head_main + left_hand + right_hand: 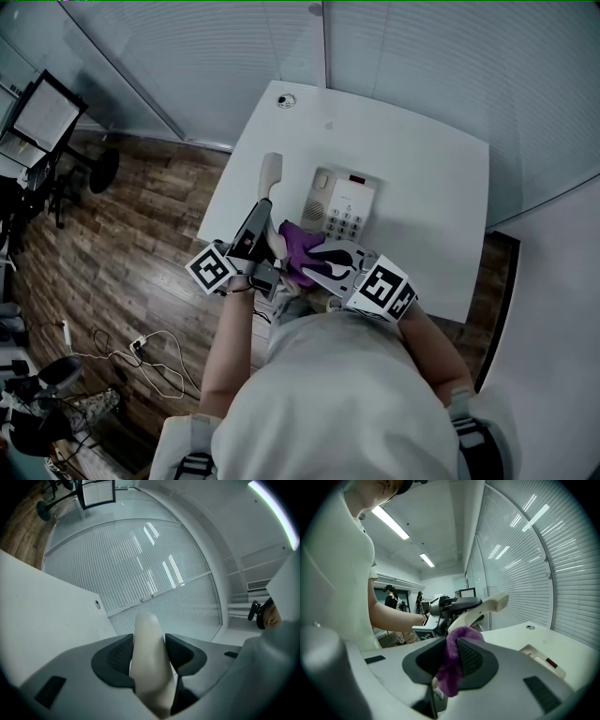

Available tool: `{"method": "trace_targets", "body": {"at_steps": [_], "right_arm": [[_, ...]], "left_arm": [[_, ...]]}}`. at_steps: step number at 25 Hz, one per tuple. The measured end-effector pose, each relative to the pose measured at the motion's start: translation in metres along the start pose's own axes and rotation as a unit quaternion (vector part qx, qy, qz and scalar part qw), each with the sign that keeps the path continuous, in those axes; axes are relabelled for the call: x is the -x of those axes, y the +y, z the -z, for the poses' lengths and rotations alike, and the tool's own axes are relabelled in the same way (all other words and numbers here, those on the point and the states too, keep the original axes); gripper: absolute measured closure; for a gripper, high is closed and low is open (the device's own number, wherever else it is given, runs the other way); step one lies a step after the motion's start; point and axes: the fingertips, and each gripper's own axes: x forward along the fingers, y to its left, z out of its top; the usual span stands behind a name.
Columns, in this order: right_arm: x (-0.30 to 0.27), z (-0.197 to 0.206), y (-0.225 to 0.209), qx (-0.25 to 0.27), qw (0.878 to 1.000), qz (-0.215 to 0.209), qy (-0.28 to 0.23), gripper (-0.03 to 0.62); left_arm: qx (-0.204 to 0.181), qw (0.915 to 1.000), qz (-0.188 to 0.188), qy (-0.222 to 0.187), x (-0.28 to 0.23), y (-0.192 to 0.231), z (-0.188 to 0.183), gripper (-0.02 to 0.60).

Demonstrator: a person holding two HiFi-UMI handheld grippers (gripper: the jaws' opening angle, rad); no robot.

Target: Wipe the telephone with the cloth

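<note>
At the near edge of a white counter [431,178], just in front of the person's body, two hand-held claws are being worked side by side. In the right claw [451,641], a purple cloth [450,681] is being pinched. The jaws are closed tight on its bunched fold, and loose fabric is hanging below them.

Just to the left, the cream handset [271,173] of the telephone is being gripped around its handle by the left claw [149,641]. The jaws are being held fairly wide apart by the handle's thickness. The handset is being held lifted off its cradle, with its far end pointing away and slightly upward. The cloth is being held at the handset's near end, but actual contact cannot be confirmed.

Beyond them, the telephone base [345,208] with its keypad is lying flat on the counter, unheld. Farthest off, a glass wall with blinds is being shown.

The handset appears to be what is being wiped at this moment. This is probably best done with the handset being braced steady while the cloth is being drawn along its length under light, even pressure. The base would then be wiped afterwards.
</note>
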Motion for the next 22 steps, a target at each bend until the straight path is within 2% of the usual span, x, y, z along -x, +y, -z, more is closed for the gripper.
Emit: {"method": "trace_targets", "body": {"at_steps": [9, 12, 14, 18, 22], "right_arm": [[0.029, 0.014, -0.034, -0.029, 0.995, 0.092, -0.006, 0.513], [0.038, 0.012, -0.045, -0.032, 0.991, 0.128, -0.013, 0.513], [0.044, 0.011, -0.052, -0.033, 0.989, 0.146, -0.018, 0.513], [0.054, 0.007, -0.062, -0.035, 0.983, 0.175, -0.028, 0.513], [0.062, 0.003, -0.07, -0.041, 0.979, 0.198, -0.038, 0.513]], "left_arm": [[-0.034, 0.9981, -0.04, 0.033, -0.004, 0.014, 0.015, 0.357], [-0.05, 0.9951, -0.068, 0.051, -0.003, 0.023, 0.023, 0.357], [-0.07, 0.9915, -0.089, 0.066, -0.004, 0.03, 0.028, 0.357], [-0.138, 0.9804, -0.099, 0.1, -0.009, 0.033, 0.036, 0.357], [-0.169, 0.9687, -0.123, 0.134, -0.011, 0.042, 0.048, 0.357]]}}
